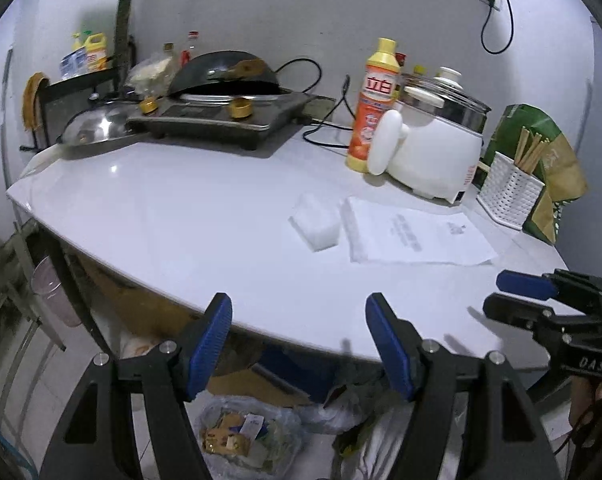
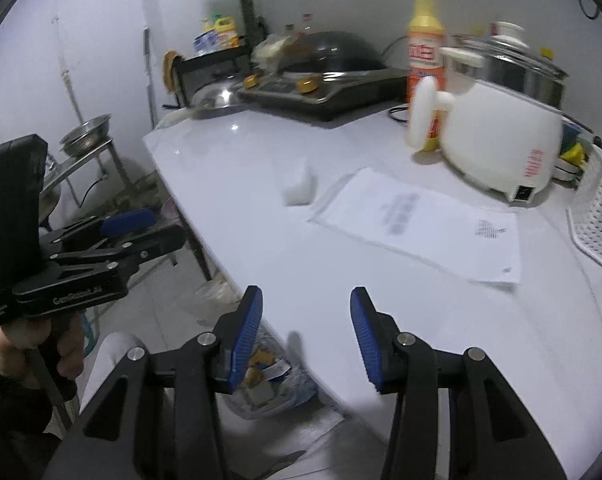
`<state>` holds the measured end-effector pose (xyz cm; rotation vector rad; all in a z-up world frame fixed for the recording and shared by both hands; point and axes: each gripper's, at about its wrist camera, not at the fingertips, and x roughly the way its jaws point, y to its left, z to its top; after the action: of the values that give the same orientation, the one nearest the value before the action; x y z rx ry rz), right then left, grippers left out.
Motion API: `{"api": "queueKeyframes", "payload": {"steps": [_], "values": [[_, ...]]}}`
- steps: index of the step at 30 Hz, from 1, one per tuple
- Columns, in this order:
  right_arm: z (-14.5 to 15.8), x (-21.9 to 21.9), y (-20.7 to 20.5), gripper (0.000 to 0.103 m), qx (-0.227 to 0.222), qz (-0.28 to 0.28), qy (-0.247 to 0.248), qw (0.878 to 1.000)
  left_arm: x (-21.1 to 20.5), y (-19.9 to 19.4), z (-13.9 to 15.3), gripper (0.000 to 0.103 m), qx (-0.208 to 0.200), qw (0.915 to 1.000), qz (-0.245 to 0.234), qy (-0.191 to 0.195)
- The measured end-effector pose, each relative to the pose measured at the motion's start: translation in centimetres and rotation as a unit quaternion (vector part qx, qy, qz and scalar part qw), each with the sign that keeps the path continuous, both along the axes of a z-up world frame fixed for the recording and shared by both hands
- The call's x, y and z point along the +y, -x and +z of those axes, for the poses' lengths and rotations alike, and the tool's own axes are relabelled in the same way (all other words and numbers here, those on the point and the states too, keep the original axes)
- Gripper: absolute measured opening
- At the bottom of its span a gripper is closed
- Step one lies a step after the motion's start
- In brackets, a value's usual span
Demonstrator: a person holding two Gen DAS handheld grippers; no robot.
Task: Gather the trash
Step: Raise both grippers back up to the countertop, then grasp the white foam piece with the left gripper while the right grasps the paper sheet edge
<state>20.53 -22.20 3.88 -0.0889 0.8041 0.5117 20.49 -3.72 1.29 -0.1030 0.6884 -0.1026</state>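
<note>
You are in a home kitchen: a stove (image 1: pixel 229 120) with a wok (image 1: pixel 225 72), a rice cooker (image 1: pixel 441 148), and dish soap (image 1: pixel 371 108).

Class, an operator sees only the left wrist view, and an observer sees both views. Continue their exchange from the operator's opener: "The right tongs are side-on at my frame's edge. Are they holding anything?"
Observer: No. The right wrist view shows the right tongs open, with nothing between them.
Operator: Is anything left of the counter hidden from me?
Observer: Yes, a metal bowl sits on a stand there.
Operator: What is behind my left tongs?
Observer: A hand is wrapped around their handle.
</note>
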Motion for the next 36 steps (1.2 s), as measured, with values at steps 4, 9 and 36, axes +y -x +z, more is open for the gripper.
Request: {"api": "queueKeyframes", "payload": {"steps": [4, 9, 36], "values": [[0.3, -3.1, -2.0, 0.043, -0.001, -0.030, -0.002, 1.000, -1.6, -2.2, 0.2, 0.069, 0.003, 0.9999, -0.011, -0.005], [-0.3, -7.0, -4.6, 0.043, 0.006, -0.072, -0.006, 0.997, -3.0, -5.9, -0.4, 0.069, 0.019, 0.9997, -0.015, -0.011], [-4.2, -11.3, -13.4, 0.051, 0.067, -0.161, -0.029, 0.984, -3.0, -14.0, -2.9, 0.020, 0.039, 0.9970, -0.048, -0.046]]}}
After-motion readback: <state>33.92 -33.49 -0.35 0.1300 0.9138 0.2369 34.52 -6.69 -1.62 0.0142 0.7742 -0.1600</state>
